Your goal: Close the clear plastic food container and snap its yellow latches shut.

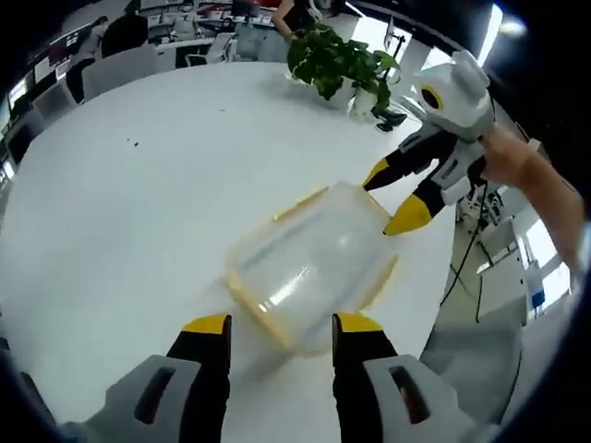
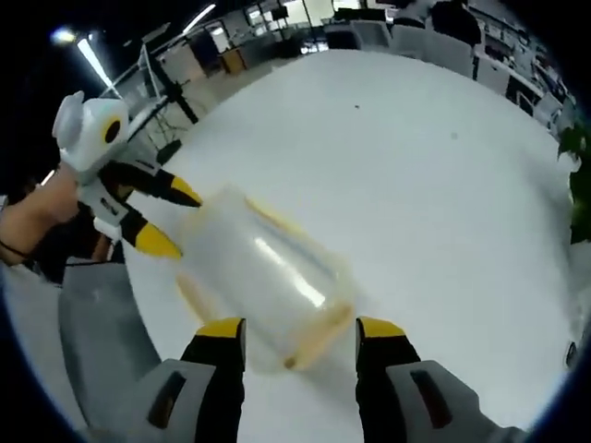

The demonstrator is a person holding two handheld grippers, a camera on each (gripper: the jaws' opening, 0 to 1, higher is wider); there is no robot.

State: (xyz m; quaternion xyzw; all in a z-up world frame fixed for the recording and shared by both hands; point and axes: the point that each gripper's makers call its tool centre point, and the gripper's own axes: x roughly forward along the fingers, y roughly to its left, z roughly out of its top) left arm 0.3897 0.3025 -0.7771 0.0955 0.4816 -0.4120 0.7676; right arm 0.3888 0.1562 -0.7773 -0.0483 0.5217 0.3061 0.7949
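Right now clear container (image 1: 314,272) w/ yellow latches (image 1: 300,205) sits on white table (image 1: 138,185), blurred, between both grippers. Left gripper (image 1: 282,323) jaws wide apart, holding nothing, container just ahead of tips. Right gripper (image 2: 300,325) likewise spread, nothing held, at container's opposite end. Potted plant (image 1: 337,60) at table's far edge

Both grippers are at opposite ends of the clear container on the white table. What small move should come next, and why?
Probably ease both grippers inward to steady the container. The left gripper and right gripper stand open at opposite ends, neither gripping it. The picture is blurred, so I cannot tell whether the yellow latches are snapped; pressing them should wait until it is braced.
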